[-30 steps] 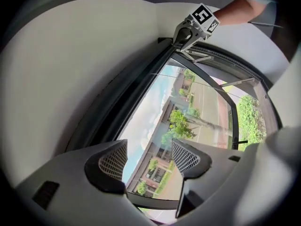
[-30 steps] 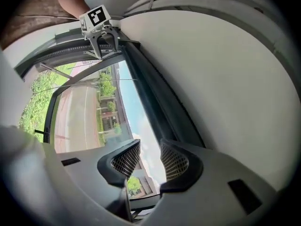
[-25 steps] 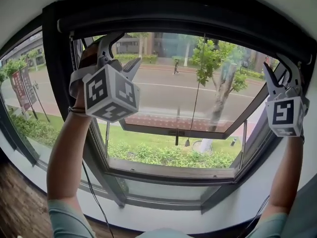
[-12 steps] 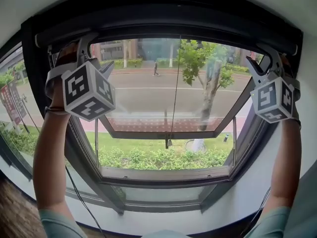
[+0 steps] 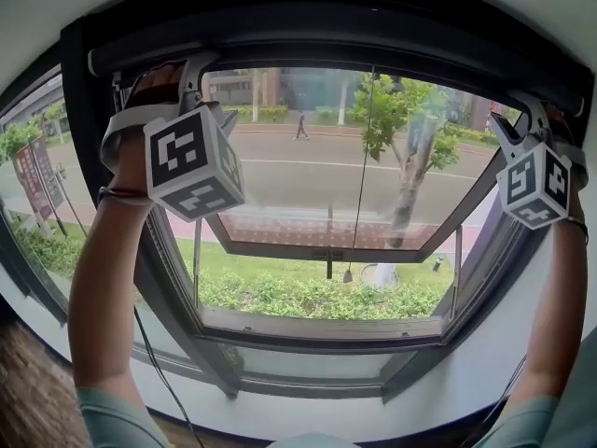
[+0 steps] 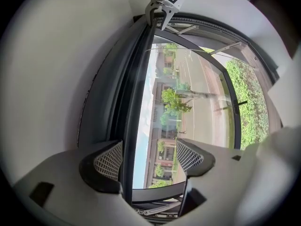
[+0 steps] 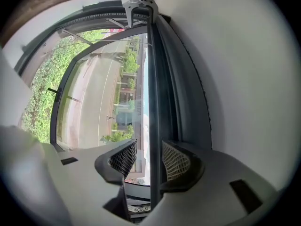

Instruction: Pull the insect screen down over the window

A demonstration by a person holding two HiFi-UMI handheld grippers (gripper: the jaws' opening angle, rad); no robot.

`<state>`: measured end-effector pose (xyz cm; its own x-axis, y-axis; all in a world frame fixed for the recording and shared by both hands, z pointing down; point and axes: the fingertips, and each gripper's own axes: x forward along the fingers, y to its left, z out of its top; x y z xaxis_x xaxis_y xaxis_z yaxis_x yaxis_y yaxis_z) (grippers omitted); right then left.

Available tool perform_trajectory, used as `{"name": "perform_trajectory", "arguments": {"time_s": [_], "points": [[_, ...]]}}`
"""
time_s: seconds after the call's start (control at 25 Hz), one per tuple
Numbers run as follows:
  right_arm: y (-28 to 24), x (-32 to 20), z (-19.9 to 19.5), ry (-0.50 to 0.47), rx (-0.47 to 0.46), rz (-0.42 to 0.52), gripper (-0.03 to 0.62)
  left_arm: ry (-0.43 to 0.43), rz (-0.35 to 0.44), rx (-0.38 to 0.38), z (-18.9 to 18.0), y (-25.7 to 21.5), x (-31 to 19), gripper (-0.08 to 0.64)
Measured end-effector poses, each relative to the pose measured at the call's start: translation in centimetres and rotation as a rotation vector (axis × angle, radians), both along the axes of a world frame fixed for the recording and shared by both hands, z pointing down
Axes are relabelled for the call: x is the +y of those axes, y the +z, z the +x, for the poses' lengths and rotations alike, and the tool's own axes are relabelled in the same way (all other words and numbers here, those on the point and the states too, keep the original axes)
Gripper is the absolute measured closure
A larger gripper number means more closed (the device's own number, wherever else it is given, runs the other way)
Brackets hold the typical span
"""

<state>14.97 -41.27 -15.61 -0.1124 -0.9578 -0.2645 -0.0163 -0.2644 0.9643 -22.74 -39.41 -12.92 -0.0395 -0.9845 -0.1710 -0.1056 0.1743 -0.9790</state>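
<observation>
Left gripper [image 6: 148, 157] and right gripper [image 7: 148, 161], its jaws just widened, both straddle the screen bar [image 7: 153, 79] overhead, unclenched; next they should clench and pull down.

L hand-held gripper [image 6: 148, 157] & R hand-held gripper [image 7: 149, 160] up high, jaws apart, prob. unclamped.

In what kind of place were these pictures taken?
Probably an indoor room, perhaps above ground level, at a dark-framed window; outside are a road and a street tree.
</observation>
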Motion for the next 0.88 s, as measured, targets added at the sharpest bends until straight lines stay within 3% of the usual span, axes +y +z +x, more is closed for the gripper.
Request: {"name": "perform_trajectory", "arguments": {"time_s": [0.16, 0.48, 0.88], "points": [[-0.1, -0.4, 0.0, 0.013, 0.013, -0.010, 0.425, -0.015, -0.042, -0.010, 0.0, 0.2, -0.8, 0.210], [0.4, -0.1, 0.5, 0.034, 0.041, -0.046, 0.426, -0.039, -0.050, -0.036, 0.6, 0.4, -0.6, 0.209], [4.5, 0.7, 0.4, 0.045, 0.077, -0.216, 0.425, -0.057, -0.251, -0.067, 0.0, 5.1, 0.6, 0.198]]}}
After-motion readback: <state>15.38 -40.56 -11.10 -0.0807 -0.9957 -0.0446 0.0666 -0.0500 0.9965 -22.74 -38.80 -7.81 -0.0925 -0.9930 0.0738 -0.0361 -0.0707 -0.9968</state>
